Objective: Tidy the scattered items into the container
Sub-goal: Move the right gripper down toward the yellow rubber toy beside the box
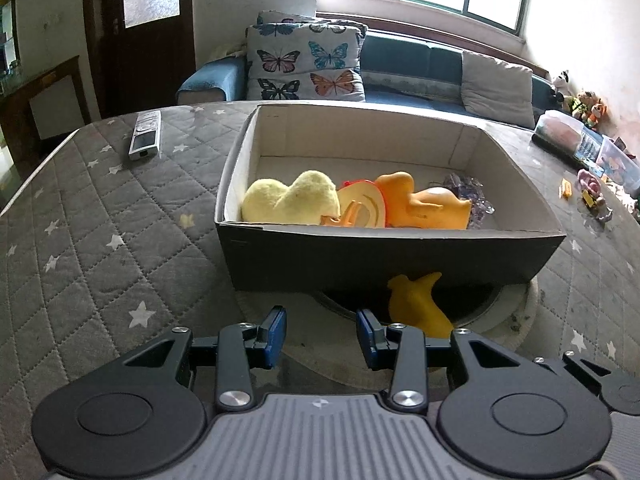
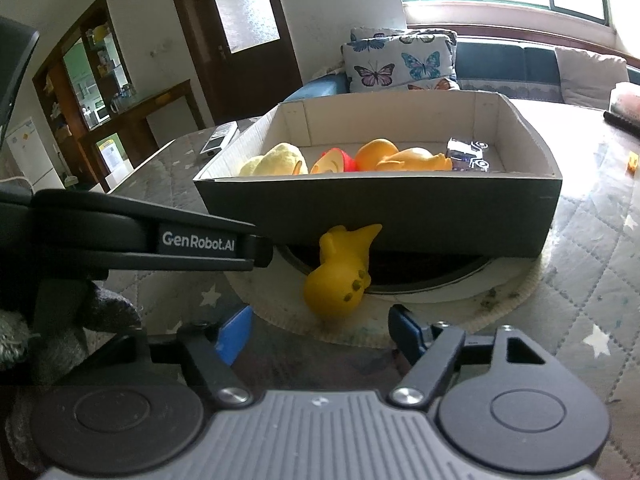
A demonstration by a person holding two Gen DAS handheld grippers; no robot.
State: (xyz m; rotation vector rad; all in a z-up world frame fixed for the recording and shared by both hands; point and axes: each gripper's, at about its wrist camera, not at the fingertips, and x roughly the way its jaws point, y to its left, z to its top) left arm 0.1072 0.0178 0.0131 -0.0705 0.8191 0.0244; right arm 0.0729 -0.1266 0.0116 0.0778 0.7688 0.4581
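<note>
Now both tongs (image 1: 321,330) (image 2: 318,330) agape, empty, yellow toy (image 2: 340,276) just ahead

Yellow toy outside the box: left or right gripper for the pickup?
Right, probably. In its own view the yellow toy lies centred just ahead of the open right gripper. The left gripper is open too, but the toy sits off beyond its right finger, against the box.

The dark front wall of the cardboard box (image 2: 380,208) stands right behind the yellow rubber toy (image 2: 340,276). The left gripper (image 1: 322,334) crowds the toy's left. The quilted table (image 2: 580,280) to its right lies bare. The box's far half is free.
</note>
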